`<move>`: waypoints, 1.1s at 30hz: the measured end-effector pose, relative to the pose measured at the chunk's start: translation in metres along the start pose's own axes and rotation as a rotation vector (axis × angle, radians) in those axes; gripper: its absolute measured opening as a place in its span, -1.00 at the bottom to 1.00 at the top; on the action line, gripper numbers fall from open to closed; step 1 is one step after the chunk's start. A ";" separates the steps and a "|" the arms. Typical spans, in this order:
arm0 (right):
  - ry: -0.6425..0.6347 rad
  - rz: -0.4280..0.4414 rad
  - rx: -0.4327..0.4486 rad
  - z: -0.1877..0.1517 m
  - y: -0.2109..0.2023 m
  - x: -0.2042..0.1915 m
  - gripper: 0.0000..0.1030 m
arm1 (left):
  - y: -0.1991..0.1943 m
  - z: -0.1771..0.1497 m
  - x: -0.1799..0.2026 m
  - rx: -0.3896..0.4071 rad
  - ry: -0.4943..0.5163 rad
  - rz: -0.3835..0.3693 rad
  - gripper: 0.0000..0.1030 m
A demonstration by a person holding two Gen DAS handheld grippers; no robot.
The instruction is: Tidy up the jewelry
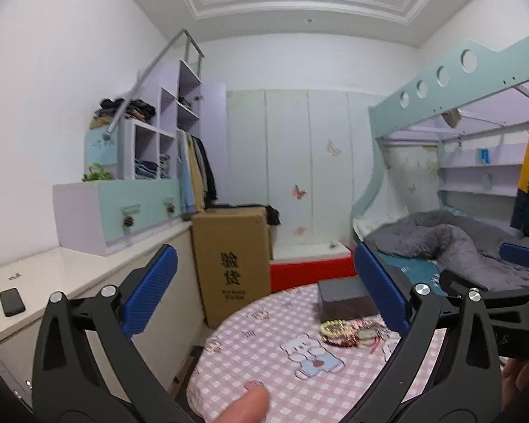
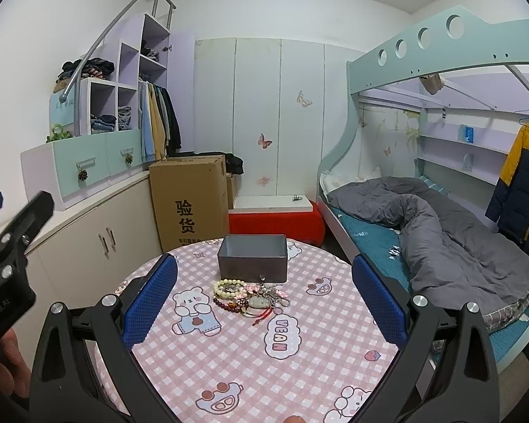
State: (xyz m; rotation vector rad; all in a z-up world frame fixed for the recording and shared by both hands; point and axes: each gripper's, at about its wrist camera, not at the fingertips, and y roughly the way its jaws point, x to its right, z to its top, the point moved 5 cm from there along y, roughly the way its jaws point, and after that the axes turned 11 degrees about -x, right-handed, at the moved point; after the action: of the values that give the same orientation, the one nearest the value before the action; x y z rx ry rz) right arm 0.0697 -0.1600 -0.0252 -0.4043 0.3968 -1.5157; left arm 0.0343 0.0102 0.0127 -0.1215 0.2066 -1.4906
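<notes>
Both grippers empty, jaws wide apart: left gripper [image 1: 264,299] level, right gripper [image 2: 264,296] angled down at jewelry pile [image 2: 248,298] on table [image 2: 299,370], just beside gray box [image 2: 252,264], prob. for first pick.

One grey box [image 2: 252,257], one jewelry pile [image 2: 250,296], two claws.

A child's bedroom in a home: a bunk bed [image 2: 423,190] with a rumpled grey duvet [image 2: 441,232], pastel stepped shelves [image 2: 123,81] holding folded clothes, hanging jackets [image 2: 158,120], and butterfly-stickered wardrobe doors [image 2: 264,112].
</notes>
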 end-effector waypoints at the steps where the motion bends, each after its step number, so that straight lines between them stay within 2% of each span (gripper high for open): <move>1: -0.002 -0.003 0.003 0.001 0.001 0.000 0.85 | 0.001 -0.001 0.000 0.000 -0.004 0.000 0.90; 8: -0.006 -0.008 0.016 0.004 -0.002 0.000 0.85 | 0.018 -0.005 -0.003 -0.068 -0.033 -0.030 0.90; 25: -0.011 -0.005 0.027 0.007 0.007 0.003 0.85 | 0.041 -0.015 0.000 -0.116 -0.055 -0.076 0.90; 33: -0.028 -0.007 0.007 0.008 0.026 0.004 0.85 | 0.073 -0.025 0.005 -0.161 -0.064 -0.081 0.90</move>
State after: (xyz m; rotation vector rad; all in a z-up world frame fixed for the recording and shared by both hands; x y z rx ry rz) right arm 0.0964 -0.1635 -0.0313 -0.4210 0.3686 -1.5168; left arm 0.1006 0.0123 -0.0267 -0.3092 0.2726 -1.5477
